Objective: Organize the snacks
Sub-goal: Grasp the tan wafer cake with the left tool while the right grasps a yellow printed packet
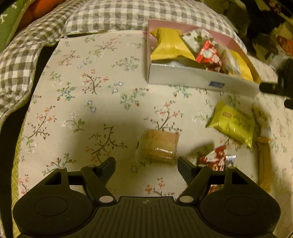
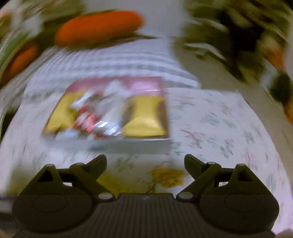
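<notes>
Snack: tan round wafer cake in clear wrapper (image 1: 159, 146), near the white-sided cardboard box with pink lining (image 1: 185, 77); no print legible.
My left gripper (image 1: 146, 164): fingers apart, empty.
My right gripper (image 2: 145, 161): fingers apart, empty.

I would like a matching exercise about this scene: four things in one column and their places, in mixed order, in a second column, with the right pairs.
Things:
1. large yellow packet
2. clear-wrapped brown cake
3. yellow-green packet
4. grey checked quilt

Places:
A. behind the floral cloth
B. inside the white box
C. just ahead of the left gripper, between its open fingers
D. on the cloth, nearer than the box, to the right

Pairs: 1-B, 2-C, 3-D, 4-A
</notes>
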A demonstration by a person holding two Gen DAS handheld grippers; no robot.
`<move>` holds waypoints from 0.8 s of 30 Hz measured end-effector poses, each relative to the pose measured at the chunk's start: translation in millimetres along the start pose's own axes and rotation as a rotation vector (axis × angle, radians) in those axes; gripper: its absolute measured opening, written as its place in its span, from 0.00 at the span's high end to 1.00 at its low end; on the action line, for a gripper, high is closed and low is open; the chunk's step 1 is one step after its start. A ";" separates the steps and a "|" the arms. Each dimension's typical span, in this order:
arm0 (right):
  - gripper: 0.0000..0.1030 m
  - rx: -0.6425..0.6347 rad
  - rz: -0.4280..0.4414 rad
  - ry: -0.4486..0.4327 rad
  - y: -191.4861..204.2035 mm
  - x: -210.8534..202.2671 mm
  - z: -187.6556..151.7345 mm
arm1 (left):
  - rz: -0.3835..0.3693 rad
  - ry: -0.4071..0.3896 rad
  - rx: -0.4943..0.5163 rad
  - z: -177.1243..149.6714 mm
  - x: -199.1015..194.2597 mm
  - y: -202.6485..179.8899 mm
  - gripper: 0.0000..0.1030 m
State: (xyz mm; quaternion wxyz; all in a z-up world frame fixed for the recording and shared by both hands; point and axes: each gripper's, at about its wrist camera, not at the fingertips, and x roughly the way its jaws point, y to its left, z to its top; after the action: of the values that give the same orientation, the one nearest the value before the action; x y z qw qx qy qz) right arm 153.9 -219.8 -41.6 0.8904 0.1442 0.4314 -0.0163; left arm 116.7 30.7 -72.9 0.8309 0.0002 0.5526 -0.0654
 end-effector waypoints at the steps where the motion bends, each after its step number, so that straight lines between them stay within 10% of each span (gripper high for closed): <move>1: 0.12 0.011 -0.011 0.010 -1.5 2.7 0.9 | 0.003 -0.002 0.007 -0.7 0.2 -0.2 0.26; 8: 0.18 -0.321 0.228 0.123 29.9 11.9 -13.1 | -0.034 -0.003 -0.034 1.3 4.7 4.2 0.26; 24: 0.55 -0.539 0.249 0.225 56.3 21.4 -35.6 | 0.002 -0.071 0.085 5.4 17.6 -17.1 0.34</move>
State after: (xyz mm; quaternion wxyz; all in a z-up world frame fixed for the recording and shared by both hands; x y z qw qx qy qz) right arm 148.8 -154.2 -65.4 0.8384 -0.0445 0.4951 0.2237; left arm 126.5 11.5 -85.8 0.8492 0.0337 0.5197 -0.0879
